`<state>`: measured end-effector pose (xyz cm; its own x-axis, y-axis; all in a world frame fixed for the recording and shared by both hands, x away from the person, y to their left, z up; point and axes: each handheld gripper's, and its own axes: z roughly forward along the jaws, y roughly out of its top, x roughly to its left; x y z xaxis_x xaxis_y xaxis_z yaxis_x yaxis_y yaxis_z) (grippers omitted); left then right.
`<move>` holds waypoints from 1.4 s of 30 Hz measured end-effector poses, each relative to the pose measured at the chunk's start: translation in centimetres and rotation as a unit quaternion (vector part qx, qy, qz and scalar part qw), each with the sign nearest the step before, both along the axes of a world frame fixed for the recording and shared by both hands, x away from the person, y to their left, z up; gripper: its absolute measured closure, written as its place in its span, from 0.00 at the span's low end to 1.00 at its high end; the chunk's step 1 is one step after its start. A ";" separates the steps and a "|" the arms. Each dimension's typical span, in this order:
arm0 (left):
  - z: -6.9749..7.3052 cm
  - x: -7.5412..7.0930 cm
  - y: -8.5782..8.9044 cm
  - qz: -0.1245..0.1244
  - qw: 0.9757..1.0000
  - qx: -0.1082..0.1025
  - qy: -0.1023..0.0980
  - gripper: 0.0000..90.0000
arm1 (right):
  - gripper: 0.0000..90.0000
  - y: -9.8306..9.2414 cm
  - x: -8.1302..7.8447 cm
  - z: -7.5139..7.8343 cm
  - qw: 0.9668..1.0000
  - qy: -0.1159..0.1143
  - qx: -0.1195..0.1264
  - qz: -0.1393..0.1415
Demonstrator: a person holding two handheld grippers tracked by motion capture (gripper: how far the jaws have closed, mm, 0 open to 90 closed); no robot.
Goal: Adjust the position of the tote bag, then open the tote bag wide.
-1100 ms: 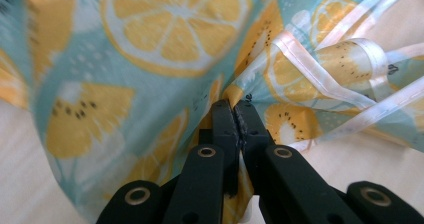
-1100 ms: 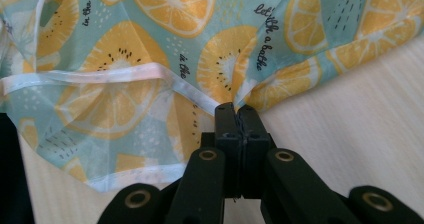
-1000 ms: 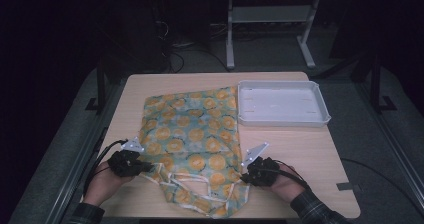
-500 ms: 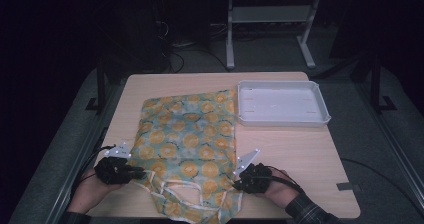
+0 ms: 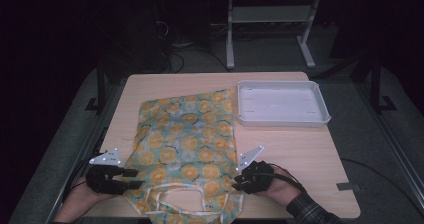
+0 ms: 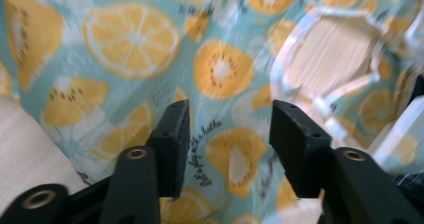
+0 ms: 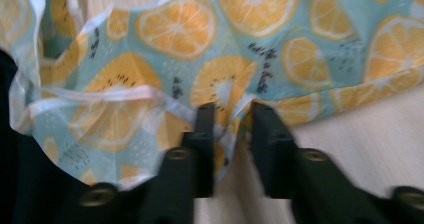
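Clearly, left to right across the wooden desk (image 5: 300, 154):

Left tool (image 5: 134, 178): black two-jaw tool at the near left edge of the cloth, pointing right toward it. Its jaws have just been opening and stand wide, with the fabric lying below the gap and not pinched.

Cloth: a thin teal fabric apron printed with orange slices (image 5: 187, 144), spread flat on the desk's near half, white-trimmed straps (image 5: 170, 204) looped at the near edge. Its long axis runs from the near edge away toward the far right, so the body lies beyond both tools.

Key relation: the near hem sits between the two tools, left side to the right of the left tool, right side to the left of the right tool; each hand is equally near its own side.

Right tool (image 5: 241, 180): black, at the near right edge, jaws narrow. They have just been opening, and a fold of the hem (image 7: 231, 115) sits between them, apparently loose.

Tray: a shallow white plastic rectangular tray (image 5: 240, 104) at the far right, its left rim touching the cloth's far corner.

Texture: soft, limp, slightly wrinkled weave; likely to drape and slide.
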<state>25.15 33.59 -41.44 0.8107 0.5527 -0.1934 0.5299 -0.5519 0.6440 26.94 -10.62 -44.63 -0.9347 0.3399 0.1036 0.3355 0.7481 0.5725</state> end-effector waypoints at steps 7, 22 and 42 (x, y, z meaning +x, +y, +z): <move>-0.4 -0.7 -0.5 -0.016 1.000 0.002 0.008 0.44 | 0.42 -1.0 0.4 0.9 0.999 -0.013 0.033 -0.008; -2.4 -2.9 -3.6 -0.064 0.997 0.040 0.007 0.24 | 0.26 1.6 -0.8 1.1 0.997 -0.026 0.046 0.063; -4.0 -4.2 -4.8 -0.077 0.990 0.106 -0.046 0.23 | 0.20 4.2 -2.3 -1.5 0.992 -0.050 -0.025 0.115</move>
<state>20.98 28.77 -45.43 0.8974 0.4412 -0.0080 0.3735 -0.7498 0.5461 24.68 -6.46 -46.11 -0.9928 0.1197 -0.0059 0.0963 0.8259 0.5555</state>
